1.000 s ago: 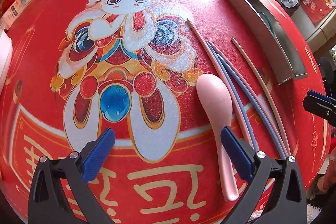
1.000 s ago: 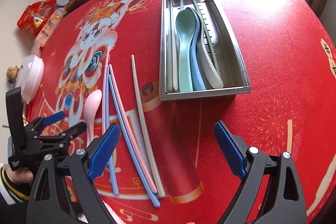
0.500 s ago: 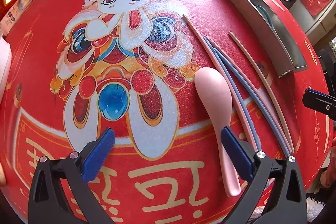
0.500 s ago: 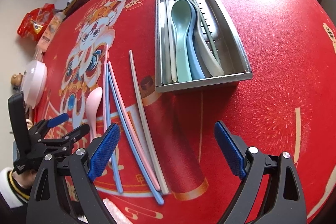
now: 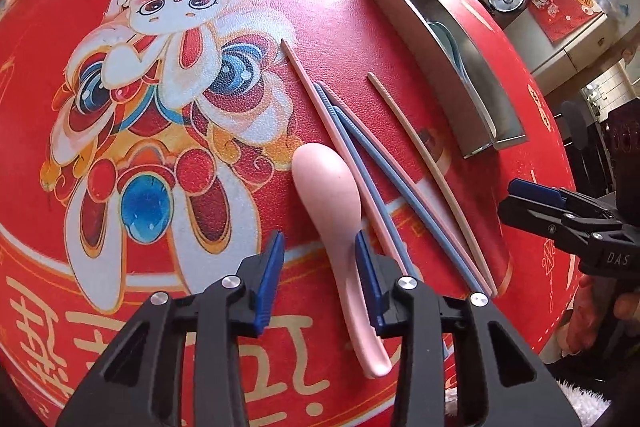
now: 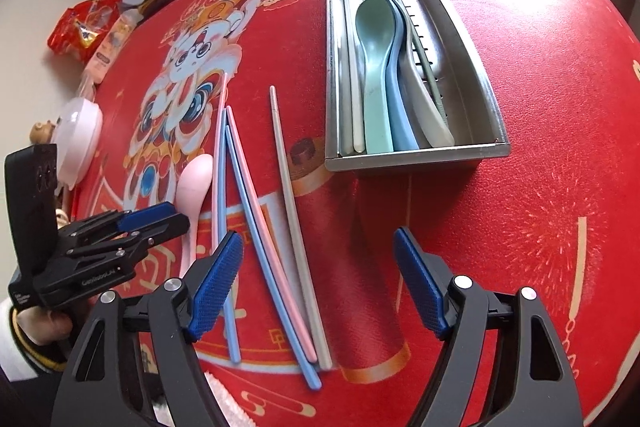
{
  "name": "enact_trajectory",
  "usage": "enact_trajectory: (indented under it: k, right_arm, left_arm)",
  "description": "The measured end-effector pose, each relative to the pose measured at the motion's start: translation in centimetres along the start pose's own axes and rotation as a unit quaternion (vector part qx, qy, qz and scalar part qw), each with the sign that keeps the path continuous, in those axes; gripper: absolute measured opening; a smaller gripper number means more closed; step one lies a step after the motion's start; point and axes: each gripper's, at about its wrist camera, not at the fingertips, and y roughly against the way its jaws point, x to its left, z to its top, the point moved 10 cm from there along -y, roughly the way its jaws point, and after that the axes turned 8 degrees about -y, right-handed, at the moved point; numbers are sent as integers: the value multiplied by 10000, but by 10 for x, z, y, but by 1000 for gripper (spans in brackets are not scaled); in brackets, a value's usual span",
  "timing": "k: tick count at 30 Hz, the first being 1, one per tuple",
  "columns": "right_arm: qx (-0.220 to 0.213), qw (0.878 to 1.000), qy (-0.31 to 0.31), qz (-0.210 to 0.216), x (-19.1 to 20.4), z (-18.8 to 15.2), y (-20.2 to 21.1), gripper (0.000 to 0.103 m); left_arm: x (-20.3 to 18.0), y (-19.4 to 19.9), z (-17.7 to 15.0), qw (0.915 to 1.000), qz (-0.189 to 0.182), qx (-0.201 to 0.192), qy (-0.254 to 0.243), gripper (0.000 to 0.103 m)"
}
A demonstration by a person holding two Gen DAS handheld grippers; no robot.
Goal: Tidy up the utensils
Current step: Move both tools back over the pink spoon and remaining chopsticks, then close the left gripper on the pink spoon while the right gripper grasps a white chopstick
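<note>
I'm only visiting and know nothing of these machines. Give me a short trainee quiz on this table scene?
1. True or false: the pink spoon already lies in the metal tray.
2. Which loose utensil lies nearest the tray? A) pink spoon B) beige chopstick C) blue chopstick
3. Fill in: the left gripper has just been closing, with the spoon's ____ between its jaws.

Key: 1. False, it lies on the red tablecloth. 2. B. 3. handle.
</note>
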Motion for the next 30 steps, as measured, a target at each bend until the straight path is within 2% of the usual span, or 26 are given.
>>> enact_trajectory:
  k: [4,10,13,16,19,22,30]
  right_arm:
    - [24,10000,-63,23,-3,0,-1,72]
    - [78,9999,-69,68,-2,-2,-3,67]
    - [100,9999,-69,87,-1,-3,-5,66]
    - [120,9998,-75,101,-1,-3,-6,63]
    - [128,9998,-82,108,-2,-3,-6,61]
    - [157,9998,-86,118,-2,-3,-7,55]
    - [233,9994,214,121,4,-7,-16,22]
  left_arm:
    - [-4,-3,2,10000,9,-17,-92,35]
    - [-12,-11,9,9999,-22,2,-146,26]
    - [-13,-11,9,9999,-15,-4,-163,25]
    - [-18,-13,7,9997,-135,17,-189,17]
    - [-24,-12,7,9994,-85,11,-321,7]
    - [-28,-11,8,9990,-27,14,-436,6]
    - [-9,-7,1,9993,123,70,-350,7]
